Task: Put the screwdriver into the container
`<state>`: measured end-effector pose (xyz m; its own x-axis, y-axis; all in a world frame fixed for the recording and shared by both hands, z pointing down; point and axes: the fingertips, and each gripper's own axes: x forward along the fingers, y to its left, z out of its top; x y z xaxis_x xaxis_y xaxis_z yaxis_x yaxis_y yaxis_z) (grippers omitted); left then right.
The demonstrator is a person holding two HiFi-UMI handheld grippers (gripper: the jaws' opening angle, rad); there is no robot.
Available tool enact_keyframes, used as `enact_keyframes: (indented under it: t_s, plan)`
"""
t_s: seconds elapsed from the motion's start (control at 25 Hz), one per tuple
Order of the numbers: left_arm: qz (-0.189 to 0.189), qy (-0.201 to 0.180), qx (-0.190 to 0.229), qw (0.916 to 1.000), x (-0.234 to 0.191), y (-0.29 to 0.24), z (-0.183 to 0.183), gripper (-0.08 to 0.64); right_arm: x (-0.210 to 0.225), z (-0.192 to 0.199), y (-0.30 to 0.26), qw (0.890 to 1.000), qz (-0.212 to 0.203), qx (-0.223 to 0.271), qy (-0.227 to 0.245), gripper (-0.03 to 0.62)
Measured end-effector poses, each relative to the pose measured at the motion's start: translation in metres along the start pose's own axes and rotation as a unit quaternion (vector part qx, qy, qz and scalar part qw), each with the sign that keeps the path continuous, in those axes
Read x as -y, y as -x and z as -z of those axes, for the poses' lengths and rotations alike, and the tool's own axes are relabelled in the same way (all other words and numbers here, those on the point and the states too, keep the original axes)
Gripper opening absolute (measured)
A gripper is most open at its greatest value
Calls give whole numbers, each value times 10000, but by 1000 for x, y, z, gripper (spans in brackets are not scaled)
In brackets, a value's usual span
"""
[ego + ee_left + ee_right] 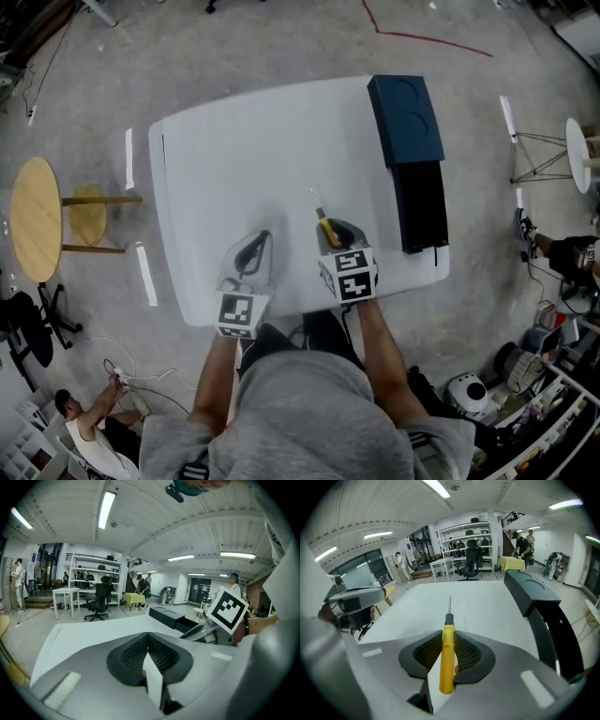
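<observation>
A yellow-handled screwdriver (447, 656) with a thin metal shaft sits clamped between the jaws of my right gripper (448, 641), its tip pointing away over the white table (478, 606). From the head view the screwdriver (325, 223) sticks out ahead of the right gripper (336, 234), above the table's near half. The dark open container (420, 204) lies at the table's right edge with its lid (405, 119) folded back; it also shows to the right in the right gripper view as a container (555, 630). My left gripper (251, 251) is shut with nothing in it, its jaws (148, 648) pressed together.
A round wooden stool (37, 217) stands on the floor at the left. A person (89, 422) sits on the floor near the lower left. Shelves, desks and office chairs (98, 603) fill the room beyond the table.
</observation>
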<state>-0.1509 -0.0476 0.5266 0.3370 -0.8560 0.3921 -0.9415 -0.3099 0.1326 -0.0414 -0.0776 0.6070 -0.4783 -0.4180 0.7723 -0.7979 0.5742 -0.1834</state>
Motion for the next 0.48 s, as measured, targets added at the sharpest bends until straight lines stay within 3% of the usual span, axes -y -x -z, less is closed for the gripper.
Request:
enact_keyframes:
  t_s: [0.48]
  plan:
    - [573, -374, 337, 9971, 49, -28, -51, 12, 55, -19, 66, 9962, 608, 546, -304, 83]
